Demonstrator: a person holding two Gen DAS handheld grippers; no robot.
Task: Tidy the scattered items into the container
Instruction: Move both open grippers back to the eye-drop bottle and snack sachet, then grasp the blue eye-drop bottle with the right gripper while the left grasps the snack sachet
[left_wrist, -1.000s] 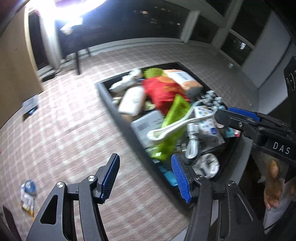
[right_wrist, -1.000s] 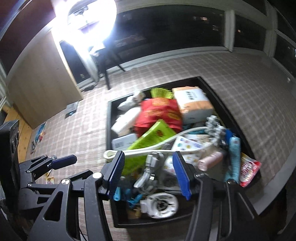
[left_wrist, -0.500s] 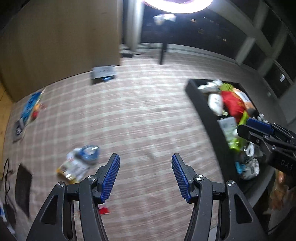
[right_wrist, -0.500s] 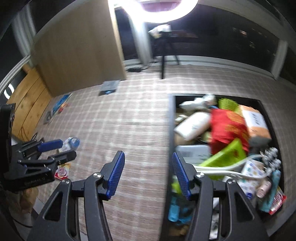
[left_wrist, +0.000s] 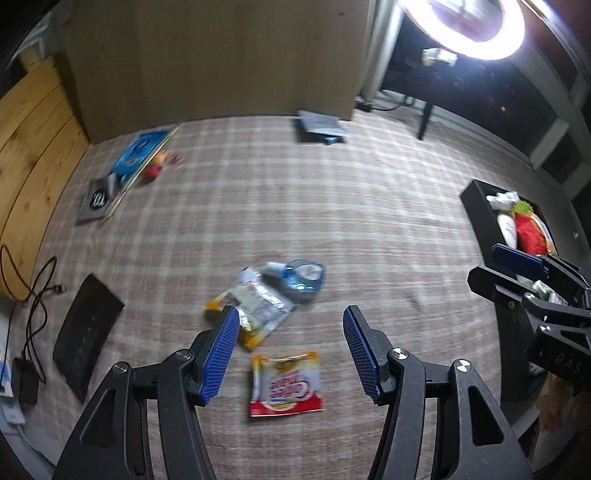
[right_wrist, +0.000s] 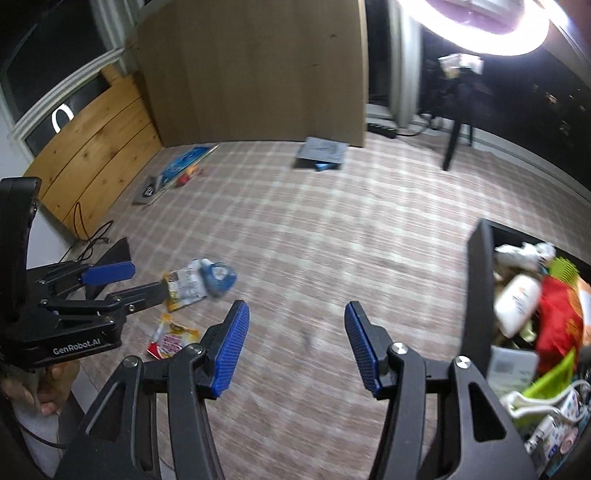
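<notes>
My left gripper (left_wrist: 290, 350) hangs open over the checked carpet with nothing between its blue pads. Just below it lies a red, white and yellow snack packet (left_wrist: 284, 384). A yellow-and-white packet (left_wrist: 255, 306) lies at its left fingertip, with a round blue item (left_wrist: 304, 277) behind it. My right gripper (right_wrist: 295, 350) is open and empty above bare carpet. To its right stands the black container (right_wrist: 478, 288), filled with bottles, bags and boxes. The right wrist view also shows the left gripper (right_wrist: 136, 282) above the same packets (right_wrist: 184, 286). In the left wrist view the container (left_wrist: 476, 206) and the right gripper (left_wrist: 487, 266) are at the right edge.
A blue flat box (left_wrist: 142, 153) and a small red toy (left_wrist: 153, 171) lie near the wooden wall. A grey sleeve (left_wrist: 319, 125) lies by the tall panel. A black flat pad (left_wrist: 85, 332) and cables (left_wrist: 33, 288) are at left. A ring light (left_wrist: 465, 22) glares overhead.
Both views have swung left, from above the full container onto the carpet. The container has slid to the right edge and the loose packets have come into view. Both grippers stay open.
</notes>
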